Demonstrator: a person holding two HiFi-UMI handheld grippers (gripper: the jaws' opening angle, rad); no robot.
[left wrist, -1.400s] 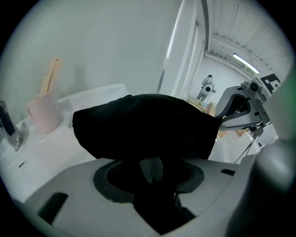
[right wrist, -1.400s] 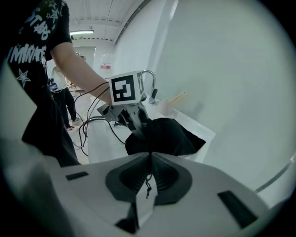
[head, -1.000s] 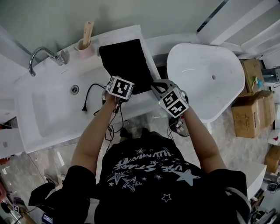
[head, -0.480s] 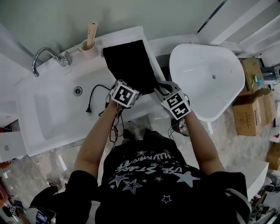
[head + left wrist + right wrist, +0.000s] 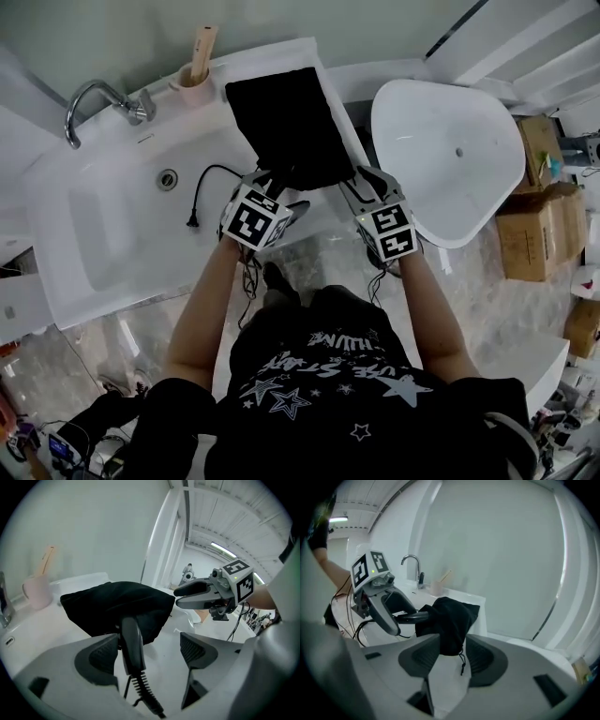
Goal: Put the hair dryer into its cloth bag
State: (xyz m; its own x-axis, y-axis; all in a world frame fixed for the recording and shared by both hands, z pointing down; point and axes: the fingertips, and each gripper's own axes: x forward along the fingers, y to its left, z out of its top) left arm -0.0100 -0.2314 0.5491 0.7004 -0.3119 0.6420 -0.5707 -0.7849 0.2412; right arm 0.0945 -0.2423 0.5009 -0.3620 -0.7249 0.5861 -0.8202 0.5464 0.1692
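Note:
The black cloth bag [image 5: 286, 127] lies on the white counter with the hair dryer's body inside it. The dark handle [image 5: 132, 641] sticks out of the bag's mouth toward me, and its cord [image 5: 202, 187] trails into the sink. My left gripper [image 5: 286, 192] has just been opening. It is open, and the handle stands between its jaws, close to the left pad [image 5: 101, 653]. My right gripper [image 5: 361, 183] has also just been opening and is open. The bag's lower edge [image 5: 450, 639] and drawstring [image 5: 461, 663] hang loose between its pads.
A white sink [image 5: 112, 234] with a chrome faucet [image 5: 94, 98] lies left of the bag, with the plug [image 5: 192, 220] in it. A pink cup [image 5: 192, 89] stands behind. A white tub [image 5: 450, 159] is to the right, with cardboard boxes [image 5: 544, 225] beyond it.
Both grippers' jaws have spread apart. My left gripper has drawn back from the bag toward me, letting go of the handle. The right gripper has rolled a little in place.

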